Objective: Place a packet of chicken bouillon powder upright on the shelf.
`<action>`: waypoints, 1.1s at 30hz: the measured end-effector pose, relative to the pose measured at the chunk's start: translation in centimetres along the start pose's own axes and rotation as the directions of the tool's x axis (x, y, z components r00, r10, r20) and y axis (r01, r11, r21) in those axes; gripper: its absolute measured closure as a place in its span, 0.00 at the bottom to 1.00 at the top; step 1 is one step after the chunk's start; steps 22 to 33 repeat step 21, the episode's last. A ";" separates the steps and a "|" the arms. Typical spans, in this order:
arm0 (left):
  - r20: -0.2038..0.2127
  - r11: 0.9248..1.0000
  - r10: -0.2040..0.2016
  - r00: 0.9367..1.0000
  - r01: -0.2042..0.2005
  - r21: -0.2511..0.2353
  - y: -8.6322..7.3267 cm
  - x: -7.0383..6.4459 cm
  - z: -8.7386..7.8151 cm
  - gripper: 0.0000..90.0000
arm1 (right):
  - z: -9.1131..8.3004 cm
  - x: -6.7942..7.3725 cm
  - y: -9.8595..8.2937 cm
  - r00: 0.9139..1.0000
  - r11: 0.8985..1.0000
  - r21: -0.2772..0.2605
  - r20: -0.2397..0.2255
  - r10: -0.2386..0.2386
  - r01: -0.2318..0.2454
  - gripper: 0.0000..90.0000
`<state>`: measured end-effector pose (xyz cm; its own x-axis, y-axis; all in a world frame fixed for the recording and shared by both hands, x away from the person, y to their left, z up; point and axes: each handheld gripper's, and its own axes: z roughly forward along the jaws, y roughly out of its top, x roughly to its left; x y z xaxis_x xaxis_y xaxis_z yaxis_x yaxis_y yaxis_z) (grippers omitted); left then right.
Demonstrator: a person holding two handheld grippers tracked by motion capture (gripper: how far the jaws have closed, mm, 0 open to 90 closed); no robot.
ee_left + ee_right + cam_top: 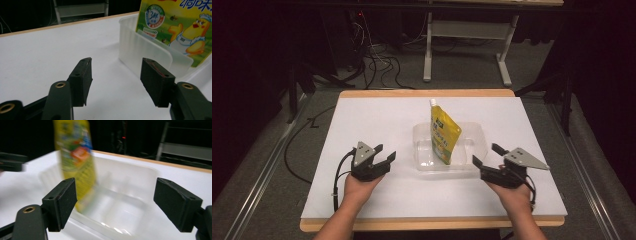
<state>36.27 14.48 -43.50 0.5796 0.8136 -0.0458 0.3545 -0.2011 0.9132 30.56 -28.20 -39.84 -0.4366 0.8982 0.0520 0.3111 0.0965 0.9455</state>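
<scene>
The left tool (384, 155) rests on the white desk (377, 115) in the person's left hand (357, 187), its jaws wide apart and holding nothing. Just ahead of it and to its right stands a clear tray (474, 135), and in the left gripper view the tray (140, 47) wall rises close beyond the right jaw. A yellow pouch (444, 132) with a white cap stands upright in the tray, leaning a little; its printed face (180, 27) shows a cartoon chick. The right tool (488, 156), in the right hand (514, 195), sits at the tray's other side, jaws also wide and empty. In the right gripper view the tray (125, 202) lies between and beyond the jaws, with the blurred pouch (76, 157) behind the left jaw.
</scene>
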 end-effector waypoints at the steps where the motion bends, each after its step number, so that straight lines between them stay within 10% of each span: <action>1: -0.008 1.000 0.009 1.000 -0.009 0.008 -0.3 0.2 -0.4 0.46 | -0.6 -0.9 -0.4 1.000 1.000 0.002 0.018 0.006 -0.006 0.20; 5: -0.046 0.999 0.020 0.999 -0.018 0.050 -1.7 1.6 -2.2 0.44 | -3.1 -4.1 -2.2 0.994 0.999 -0.011 0.102 0.047 -0.046 0.20; 9: -0.094 0.996 -0.057 0.994 0.063 0.057 -2.7 3.0 -3.3 0.45 | -3.8 -6.2 -4.0 0.982 0.997 -0.012 0.168 0.083 -0.082 0.22; 33: -0.033 0.998 -0.046 0.998 0.047 0.036 -1.8 2.0 -2.5 0.47 | -3.3 -5.7 -4.4 0.981 0.993 0.013 0.156 0.112 -0.115 0.27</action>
